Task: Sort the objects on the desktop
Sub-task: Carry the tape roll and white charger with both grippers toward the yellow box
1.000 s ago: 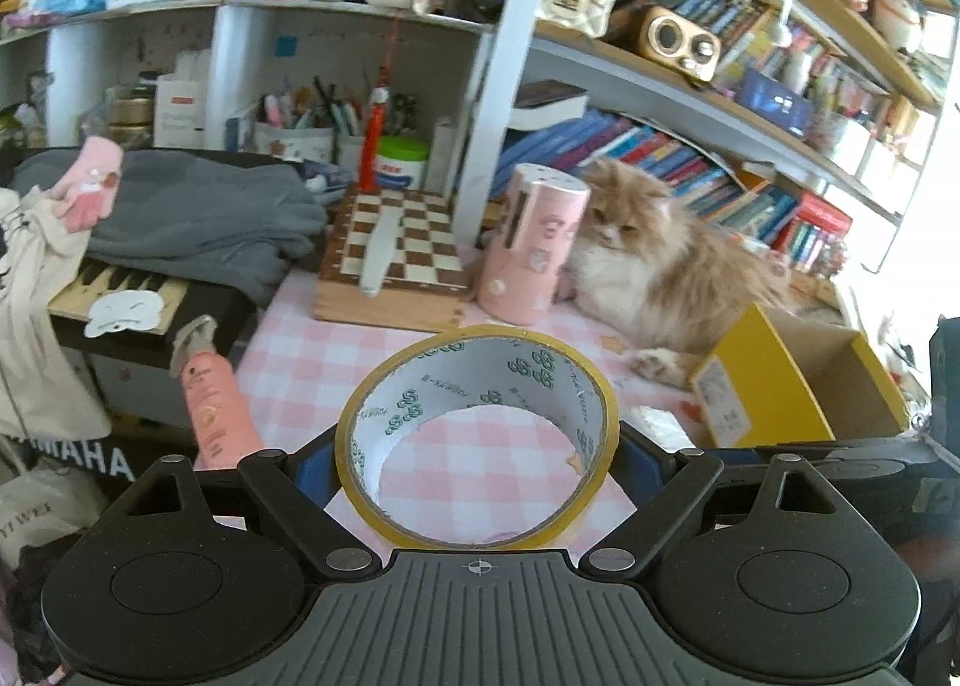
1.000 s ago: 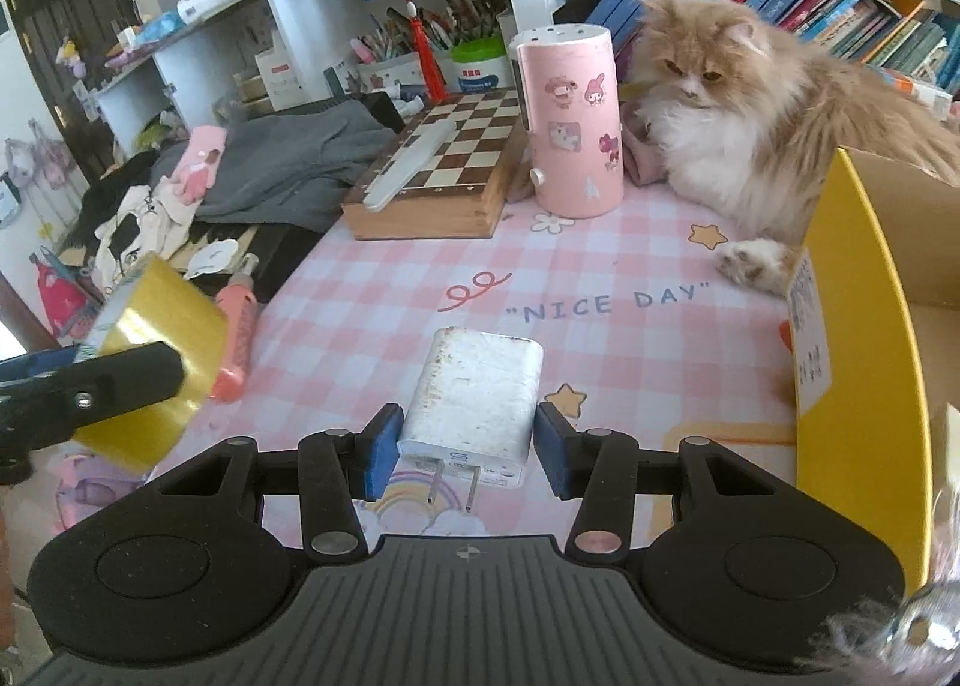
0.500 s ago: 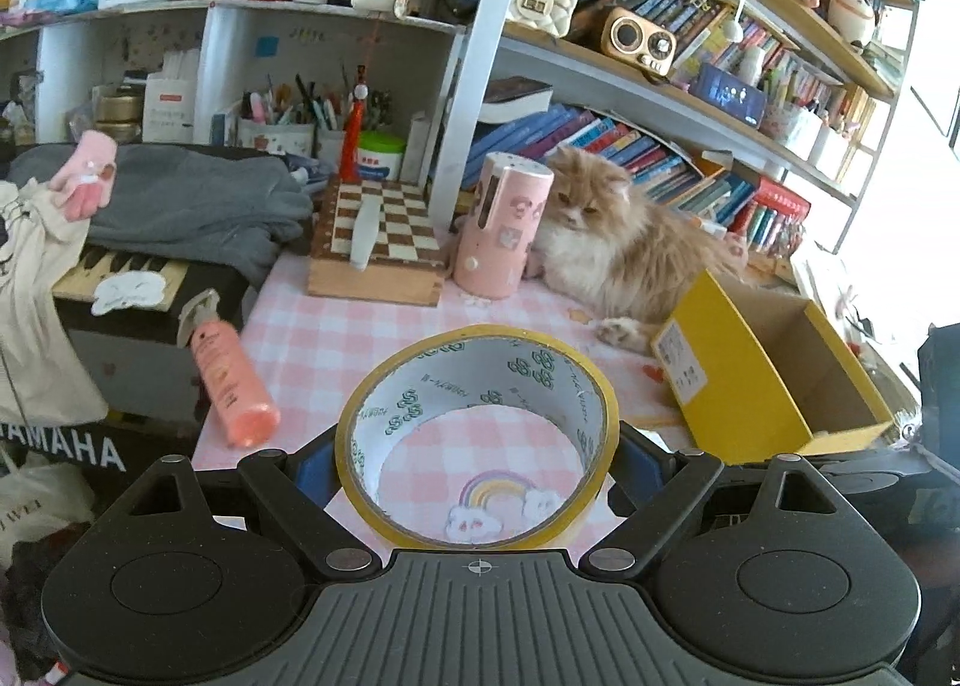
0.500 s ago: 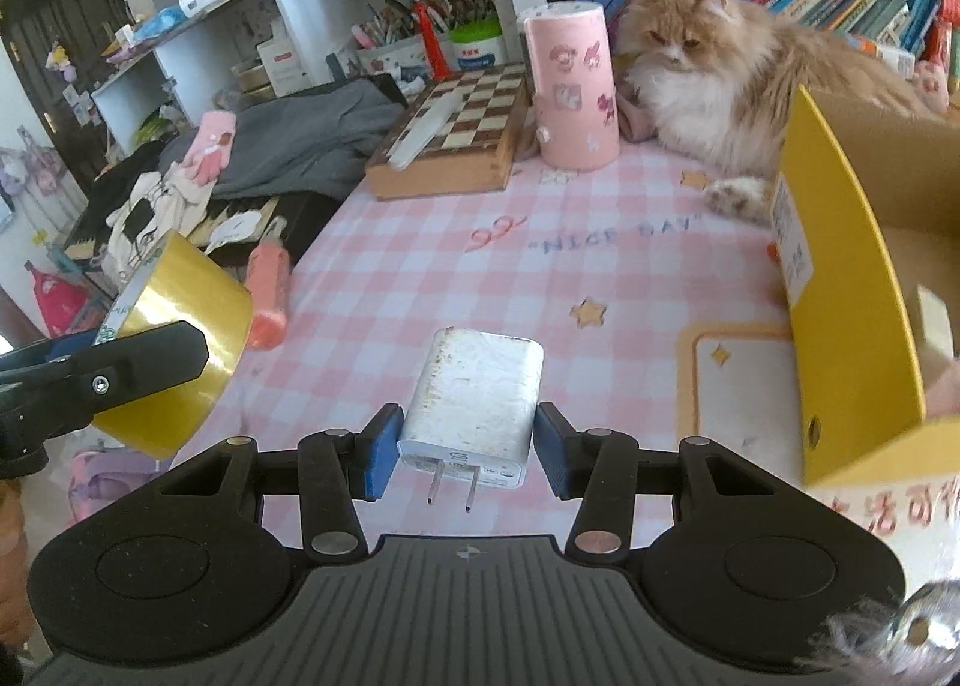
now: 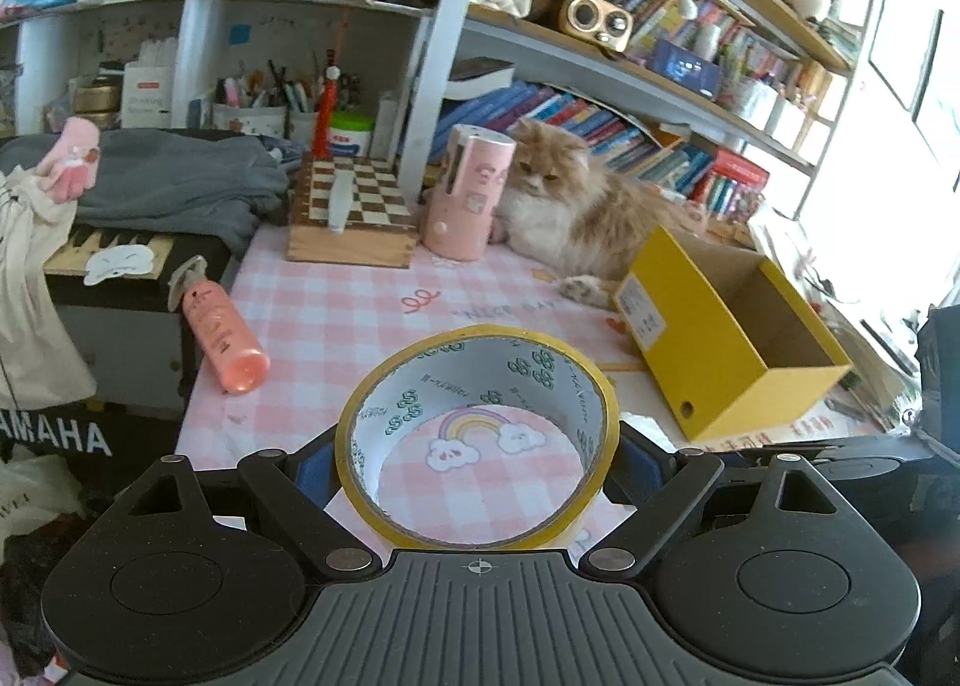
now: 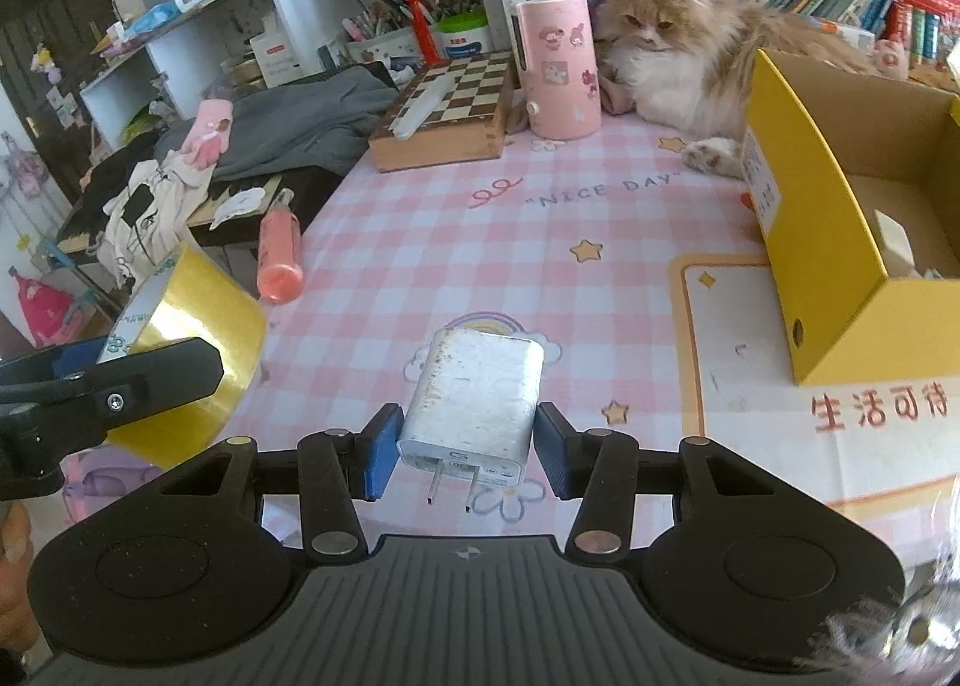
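My left gripper is shut on a roll of yellow tape, held in the air over the near part of the pink checked tablecloth. The same tape roll shows at the left of the right wrist view. My right gripper is shut on a white plug charger, prongs pointing back at the camera, above the cloth. An open yellow cardboard box stands at the right; the yellow box looks bare inside from the left.
A cat lies at the back beside a pink cylinder and a wooden chessboard box. A pink bottle lies at the table's left edge. Grey clothes and shelves of books stand behind.
Both grippers have drawn back toward the near table edge with their loads. The cat, chessboard and pink cylinder look farther away, and more of the yellow box shows.
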`<state>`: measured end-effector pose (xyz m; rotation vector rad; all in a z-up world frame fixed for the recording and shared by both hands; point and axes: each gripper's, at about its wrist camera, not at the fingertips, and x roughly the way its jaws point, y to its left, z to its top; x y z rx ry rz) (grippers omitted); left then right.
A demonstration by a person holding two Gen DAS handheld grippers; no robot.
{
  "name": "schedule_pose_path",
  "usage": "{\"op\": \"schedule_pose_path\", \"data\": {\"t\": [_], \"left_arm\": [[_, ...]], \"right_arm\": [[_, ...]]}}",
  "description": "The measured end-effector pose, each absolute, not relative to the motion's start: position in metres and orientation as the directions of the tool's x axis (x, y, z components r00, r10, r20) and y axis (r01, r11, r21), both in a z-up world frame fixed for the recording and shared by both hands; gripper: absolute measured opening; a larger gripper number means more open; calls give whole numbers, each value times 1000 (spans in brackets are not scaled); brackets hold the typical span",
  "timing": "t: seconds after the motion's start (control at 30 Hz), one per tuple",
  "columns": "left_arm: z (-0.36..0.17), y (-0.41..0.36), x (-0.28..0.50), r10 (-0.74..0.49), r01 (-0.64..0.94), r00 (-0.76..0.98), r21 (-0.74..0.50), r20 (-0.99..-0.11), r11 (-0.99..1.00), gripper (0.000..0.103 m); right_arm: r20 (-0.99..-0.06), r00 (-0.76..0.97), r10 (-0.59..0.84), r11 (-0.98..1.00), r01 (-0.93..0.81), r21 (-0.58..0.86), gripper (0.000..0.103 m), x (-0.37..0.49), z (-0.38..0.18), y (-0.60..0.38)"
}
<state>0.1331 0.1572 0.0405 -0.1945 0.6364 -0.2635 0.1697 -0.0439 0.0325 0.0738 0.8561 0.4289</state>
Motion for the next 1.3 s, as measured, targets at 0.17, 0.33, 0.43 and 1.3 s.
{"op": "schedule_pose_path", "data": {"t": [0.17, 0.33, 0.43, 1.3], "left_arm": [[39, 156, 125, -322, 208, 759, -258, -566, 943, 91], [39, 153, 119, -348, 239, 747, -259, -566, 936, 91], [38, 148, 117, -367, 261, 738, -262, -566, 929, 91], [30, 68, 126, -581, 526, 572, -285, -579, 801, 91]], "right_arm": [[-710, 591, 382, 921, -310, 237, 45, 154, 33, -47], [-713, 595, 371, 926, -292, 237, 45, 140, 31, -48], [-717, 597, 360, 931, -280, 234, 45, 133, 30, -51], [-746, 648, 156, 977, 10, 212, 45, 80, 26, -124]]}}
